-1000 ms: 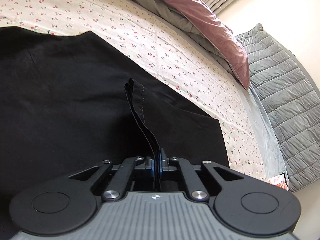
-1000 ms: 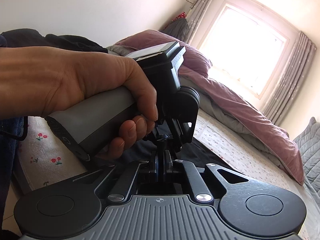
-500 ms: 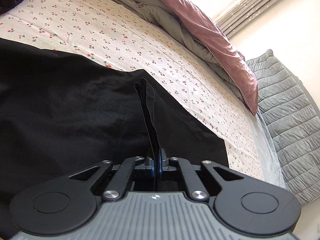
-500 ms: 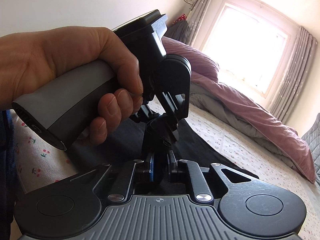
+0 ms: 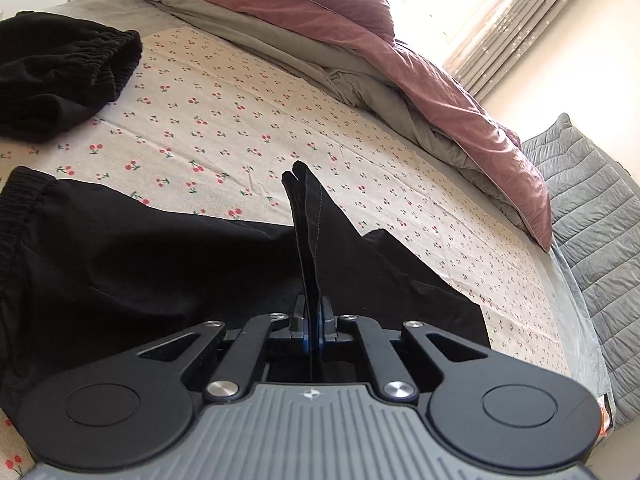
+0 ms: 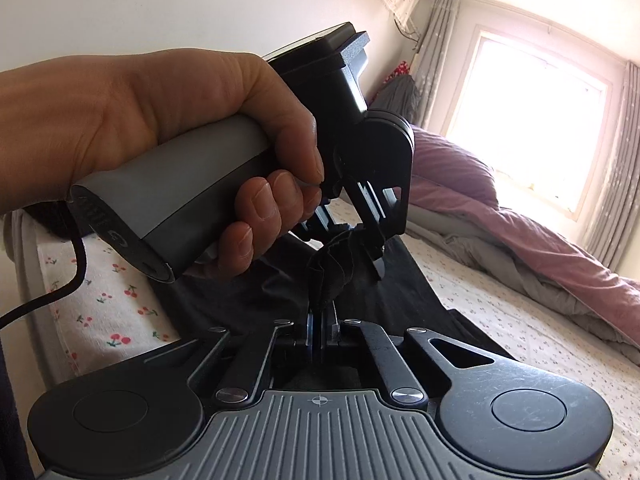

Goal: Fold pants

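Left gripper point(image 5: 313, 326): pinches a pants point(image 5: 140, 256) edge, lifted off the bed point(image 5: 240, 120).
Right gripper point(image 6: 320, 338): pinches bunched pants cloth above the bed.
Hand point(image 6: 168, 120): holds the left gripper's handle.

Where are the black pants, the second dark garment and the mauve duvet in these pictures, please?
black pants point(image 5: 168, 276), left wrist view, on the flat fabric spread over the sheet.
second dark garment point(image 5: 60, 76), left wrist view, on its bunched elastic part.
mauve duvet point(image 5: 320, 12), left wrist view, on its upper fold.
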The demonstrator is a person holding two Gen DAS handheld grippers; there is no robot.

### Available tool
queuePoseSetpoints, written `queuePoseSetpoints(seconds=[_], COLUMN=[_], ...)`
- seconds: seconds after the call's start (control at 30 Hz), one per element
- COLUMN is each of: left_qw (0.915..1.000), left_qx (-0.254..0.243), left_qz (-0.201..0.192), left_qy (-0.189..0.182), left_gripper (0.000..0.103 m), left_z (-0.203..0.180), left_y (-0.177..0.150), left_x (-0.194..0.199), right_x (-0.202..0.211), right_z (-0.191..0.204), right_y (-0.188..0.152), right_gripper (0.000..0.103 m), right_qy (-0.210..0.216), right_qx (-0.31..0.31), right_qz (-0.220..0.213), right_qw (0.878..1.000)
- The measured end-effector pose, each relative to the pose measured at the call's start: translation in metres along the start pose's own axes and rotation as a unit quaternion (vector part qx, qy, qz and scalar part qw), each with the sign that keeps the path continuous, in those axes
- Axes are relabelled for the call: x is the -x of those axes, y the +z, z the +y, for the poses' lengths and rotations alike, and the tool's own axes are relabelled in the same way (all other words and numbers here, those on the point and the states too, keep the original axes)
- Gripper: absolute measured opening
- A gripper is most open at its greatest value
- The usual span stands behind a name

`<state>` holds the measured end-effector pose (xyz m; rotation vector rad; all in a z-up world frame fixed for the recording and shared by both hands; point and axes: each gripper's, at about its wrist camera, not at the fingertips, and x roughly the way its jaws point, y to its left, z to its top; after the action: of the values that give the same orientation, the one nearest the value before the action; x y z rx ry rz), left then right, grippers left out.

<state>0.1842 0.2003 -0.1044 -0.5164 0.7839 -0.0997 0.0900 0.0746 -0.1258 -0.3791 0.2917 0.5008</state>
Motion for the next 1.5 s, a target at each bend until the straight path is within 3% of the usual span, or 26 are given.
queuePoseSetpoints(seconds=[0.13,0.2,0.3,0.47,0.6,0.7,0.83,0.87,0.9,0.97,1.07,1.13,1.23,1.3,1.4,1.5], left_qw=[0.9973,0.9952,0.9917,0.9917,0.9917,0.9892,0.9842,0.9809,0.9746,0.9633,0.9611,0.9712,0.9847,0.9876,0.9773,0.9688], left_qx=[-0.002,0.015,0.042,0.059,0.044,0.03,0.05,0.057,0.066,0.101,0.15,0.109,0.016,-0.018,-0.048,-0.076], left_qz=[-0.032,-0.036,-0.036,-0.038,-0.046,-0.066,-0.085,-0.092,-0.109,-0.154,-0.195,-0.187,-0.135,-0.088,-0.006,0.0], left_qy=[0.066,0.089,0.116,0.108,0.111,0.128,0.147,0.162,0.185,0.195,0.125,0.101,0.11,0.129,0.206,0.236], left_gripper=[0.0,0.0,0.0,0.0,0.0,0.0,0.0,0.028,0.037,0.041,0.041,0.041,0.041,0.041,0.039,0.041], left_z=[0.034,0.057,0.088,0.106,0.108,0.114,0.119,0.12,0.123,0.134,0.143,0.127,0.09,0.075,0.07,0.059], left_y=[0.0,0.003,0.01,0.024,0.03,0.03,0.029,0.029,0.029,0.025,0.016,0.013,0.01,0.007,0.003,0.002], left_x=[0.013,0.018,0.02,0.022,0.023,0.033,0.041,0.046,0.054,0.075,0.098,0.099,0.076,0.052,0.01,-0.001], right_x=[-0.017,-0.016,-0.008,0.006,0.014,0.018,0.018,0.02,0.019,0.02,0.018,0.017,0.023,0.025,0.019,0.002], right_z=[0.026,0.035,0.035,0.016,0.002,-0.02,-0.042,-0.043,-0.044,-0.048,-0.055,-0.059,-0.064,-0.067,-0.082,-0.105], right_y=[0.007,0.004,-0.001,-0.007,-0.013,-0.024,-0.034,-0.035,-0.038,-0.039,-0.039,-0.038,-0.038,-0.037,-0.041,-0.061], right_gripper=[0.004,0.019,0.034,0.034,0.038,0.039,0.039,0.039,0.039,0.04,0.041,0.041,0.041,0.04,0.04,0.04], right_qy=[0.068,0.066,0.079,0.067,0.038,0.018,0.009,0.008,0.006,0.004,0.004,0.007,0.018,0.015,0.011,0.014], right_qx=[0.007,0.024,0.029,0.003,0.005,-0.022,-0.068,-0.07,-0.068,-0.068,-0.085,-0.102,-0.116,-0.117,-0.146,-0.189], right_qz=[0.017,0.017,0.019,0.044,0.059,0.077,0.099,0.098,0.097,0.095,0.095,0.097,0.092,0.09,0.118,0.19], right_qw=[0.997,0.997,0.996,0.997,0.998,0.997,0.993,0.993,0.993,0.993,0.992,0.99,0.989,0.989,0.982,0.963])
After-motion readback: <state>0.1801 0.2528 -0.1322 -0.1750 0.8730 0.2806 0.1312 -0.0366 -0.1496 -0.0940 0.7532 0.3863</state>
